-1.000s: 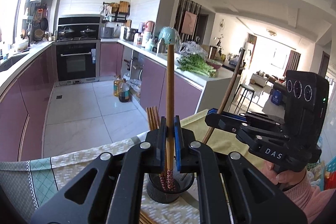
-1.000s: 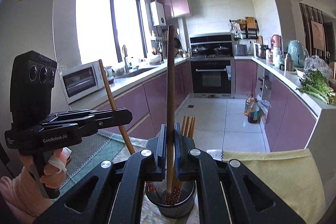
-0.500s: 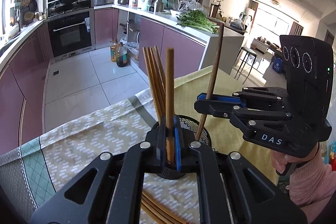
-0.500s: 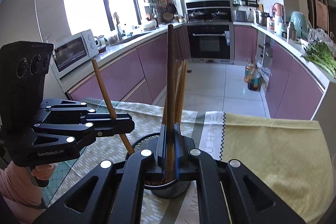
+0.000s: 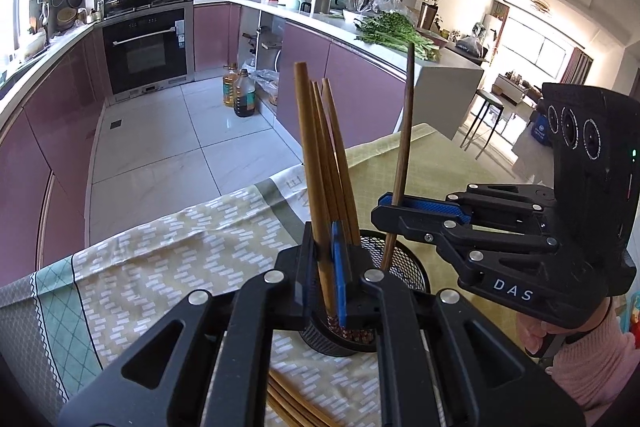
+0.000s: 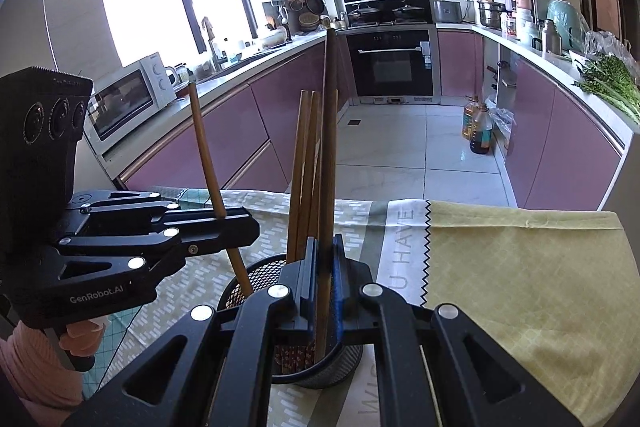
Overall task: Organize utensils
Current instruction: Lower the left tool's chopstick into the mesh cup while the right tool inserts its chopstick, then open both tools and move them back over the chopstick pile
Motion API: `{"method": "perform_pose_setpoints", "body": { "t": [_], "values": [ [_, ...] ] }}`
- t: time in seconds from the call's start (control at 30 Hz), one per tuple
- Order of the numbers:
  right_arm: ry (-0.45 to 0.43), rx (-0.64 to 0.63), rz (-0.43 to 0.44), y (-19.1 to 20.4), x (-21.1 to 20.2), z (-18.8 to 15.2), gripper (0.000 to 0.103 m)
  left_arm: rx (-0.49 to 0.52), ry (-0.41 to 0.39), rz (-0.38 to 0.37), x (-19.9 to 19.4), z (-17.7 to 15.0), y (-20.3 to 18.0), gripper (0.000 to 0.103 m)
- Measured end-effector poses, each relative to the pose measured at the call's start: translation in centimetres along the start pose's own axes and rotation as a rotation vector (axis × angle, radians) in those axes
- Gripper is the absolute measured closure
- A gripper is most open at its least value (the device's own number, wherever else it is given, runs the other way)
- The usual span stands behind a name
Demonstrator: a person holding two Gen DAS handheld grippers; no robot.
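Wooden chopsticks are held upright so their tips drop straight into the black mesh holder on the cloth-covered tabletop. Left gripper is clamped on one chopstick, just above the holder; right gripper likewise grips another chopstick, whose tip is already inside. Loose chopsticks lie beneath the left gripper

The desk is covered by cloths: a yellow cloth on the right, a patterned cloth with a green checked border on the left. A black mesh holder stands on them, loose chopsticks lying on the near side.
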State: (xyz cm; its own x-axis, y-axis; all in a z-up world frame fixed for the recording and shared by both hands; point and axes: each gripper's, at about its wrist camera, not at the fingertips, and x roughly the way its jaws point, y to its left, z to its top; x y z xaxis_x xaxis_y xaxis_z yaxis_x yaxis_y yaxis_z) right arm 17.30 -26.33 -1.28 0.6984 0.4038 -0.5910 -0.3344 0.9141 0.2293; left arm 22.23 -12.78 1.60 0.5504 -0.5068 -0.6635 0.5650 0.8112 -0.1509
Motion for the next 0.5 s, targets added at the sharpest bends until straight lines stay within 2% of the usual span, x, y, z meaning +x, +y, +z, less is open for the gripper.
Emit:
{"method": "perform_pose_setpoints", "body": {
  "t": [0.1,0.17,0.33,0.37,0.43,0.5],
  "values": [
    [0.001,0.019,-0.004,-0.3,0.1,-0.1,0.095,-0.004,-0.004,0.012,0.0,-0.4,0.0,0.093],
    [-0.002,0.016,-0.005,-0.4,0.0,-0.3,0.095,-0.013,-0.019,0.032,-0.2,-0.8,0.2,0.086],
    [-0.020,0.005,-0.011,-0.2,-1.0,-1.0,0.089,-0.035,-0.076,0.061,-2.1,-2.4,0.9,0.082],
    [-0.027,-0.001,-0.007,-0.1,-1.3,-1.1,0.088,-0.043,-0.089,0.067,-2.6,-2.9,1.1,0.080],
    [-0.046,-0.020,-0.001,0.5,-2.2,-1.6,0.078,-0.048,-0.113,0.076,-3.8,-3.6,1.5,0.078],
    [-0.063,-0.052,0.001,1.3,-3.1,-2.1,0.077,-0.033,-0.142,0.104,-5.1,-4.9,1.5,0.075]
  ]
}}
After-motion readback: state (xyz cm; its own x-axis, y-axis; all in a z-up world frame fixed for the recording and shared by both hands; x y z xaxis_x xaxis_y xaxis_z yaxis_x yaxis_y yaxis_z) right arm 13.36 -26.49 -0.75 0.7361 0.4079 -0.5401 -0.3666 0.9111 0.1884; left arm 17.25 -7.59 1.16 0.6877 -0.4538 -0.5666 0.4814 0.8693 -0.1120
